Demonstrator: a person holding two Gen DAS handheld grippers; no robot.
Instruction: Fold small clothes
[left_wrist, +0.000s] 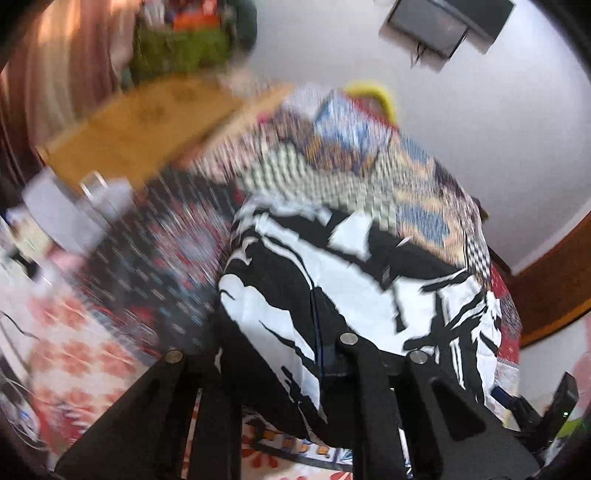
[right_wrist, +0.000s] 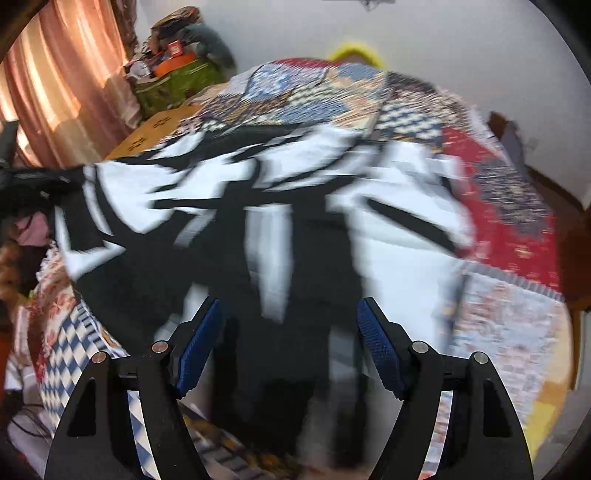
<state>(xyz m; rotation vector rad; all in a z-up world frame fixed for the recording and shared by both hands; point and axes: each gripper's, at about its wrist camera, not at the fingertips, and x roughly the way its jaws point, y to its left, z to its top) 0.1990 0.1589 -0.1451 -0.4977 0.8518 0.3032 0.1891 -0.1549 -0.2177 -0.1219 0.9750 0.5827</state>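
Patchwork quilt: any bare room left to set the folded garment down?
Free: the red patch right of the black-and-white garment, and the checkered strip beyond it. Centre is crowded: the garment covers it, left claw pinching its edge, right claw open above.

Black-white garment (right_wrist: 258, 177): soft matt cloth. Quilt (right_wrist: 498, 206): patchwork fabric. Right gripper (right_wrist: 290, 347): matt black plastic w/ ribbed blue pads (right_wrist: 378, 347), shiny metal pins.

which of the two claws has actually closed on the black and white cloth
The left claw: its fingers are pinched together on the black and white cloth. The right claw stands wide open, blue pads apart, gripping nothing.
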